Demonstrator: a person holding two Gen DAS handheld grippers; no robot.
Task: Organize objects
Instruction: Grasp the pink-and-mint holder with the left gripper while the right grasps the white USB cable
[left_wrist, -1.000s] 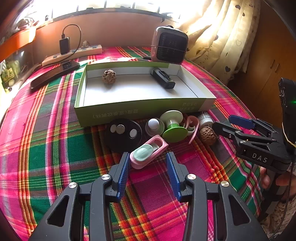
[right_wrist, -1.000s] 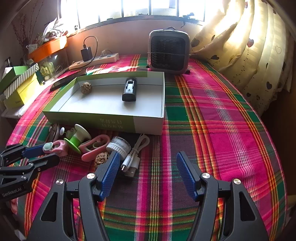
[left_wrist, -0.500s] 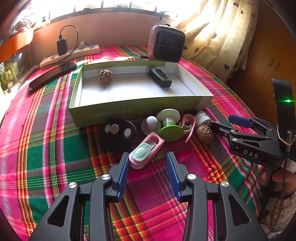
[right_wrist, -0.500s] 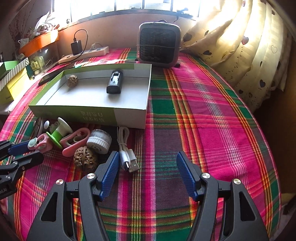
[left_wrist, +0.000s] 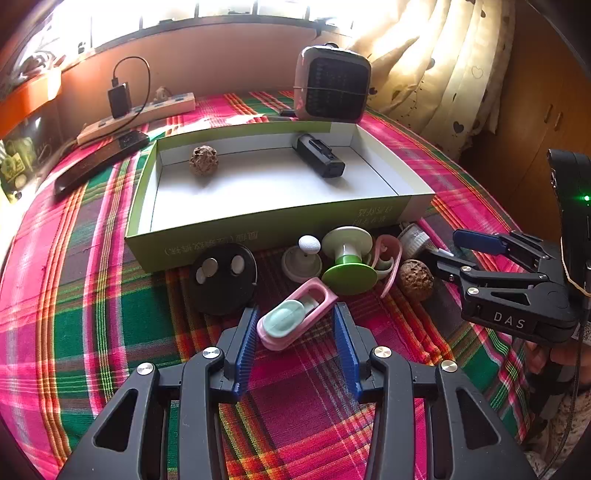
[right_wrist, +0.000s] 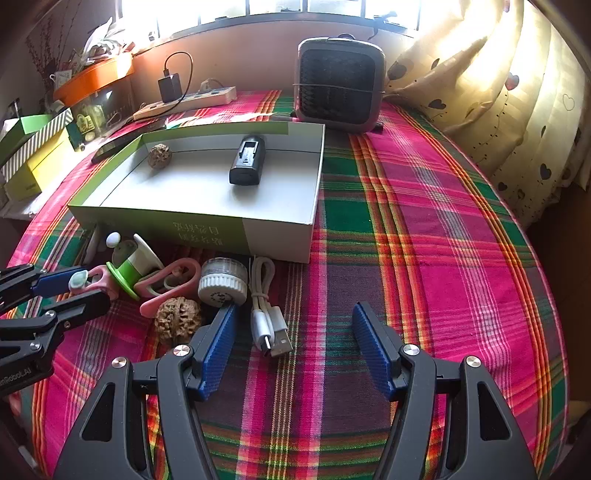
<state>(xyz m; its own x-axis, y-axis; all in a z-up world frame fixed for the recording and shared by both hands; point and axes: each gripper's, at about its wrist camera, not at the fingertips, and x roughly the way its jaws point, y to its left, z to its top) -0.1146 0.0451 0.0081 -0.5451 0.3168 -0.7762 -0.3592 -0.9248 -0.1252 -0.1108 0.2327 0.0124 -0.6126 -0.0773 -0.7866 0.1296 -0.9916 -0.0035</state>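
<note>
Left wrist view: the left tool (left_wrist: 295, 325) stands with jaws parted, a pink clip (left_wrist: 295, 319) with a mint pad lying between the blue pads; contact with either pad cannot be confirmed. Beyond it on the plaid worktop (left_wrist: 92, 314) lie a black disc (left_wrist: 223, 278), a green-based knob (left_wrist: 349, 258), a pink loop (left_wrist: 389, 258) and a walnut (left_wrist: 415, 280). The right tool (left_wrist: 448, 249), lettered "DAS", enters from the right, jaws wide and empty. Behind these items sits an open green tray (left_wrist: 221, 243) with printed characters on its near wall, seen upside down and not legible. It holds a second walnut (left_wrist: 203, 160) and a black device (left_wrist: 319, 160), well apart.

Right wrist view: the right tool (right_wrist: 291, 332) is wide open, holding nothing. A white USB cable (right_wrist: 267, 306) lies between its pads, nearer the left one. A white ribbed cap (right_wrist: 223, 282) sits just beyond that pad, with the walnut (right_wrist: 177, 319) beside it. The left tool's body carries partial lettering, "nRobot.AI". Only this view shows the cable in full and striped boxes (right_wrist: 33, 144) at far left. A heater (right_wrist: 338, 86) and power strip (right_wrist: 184, 101) stand behind the tray (right_wrist: 280, 236).
</note>
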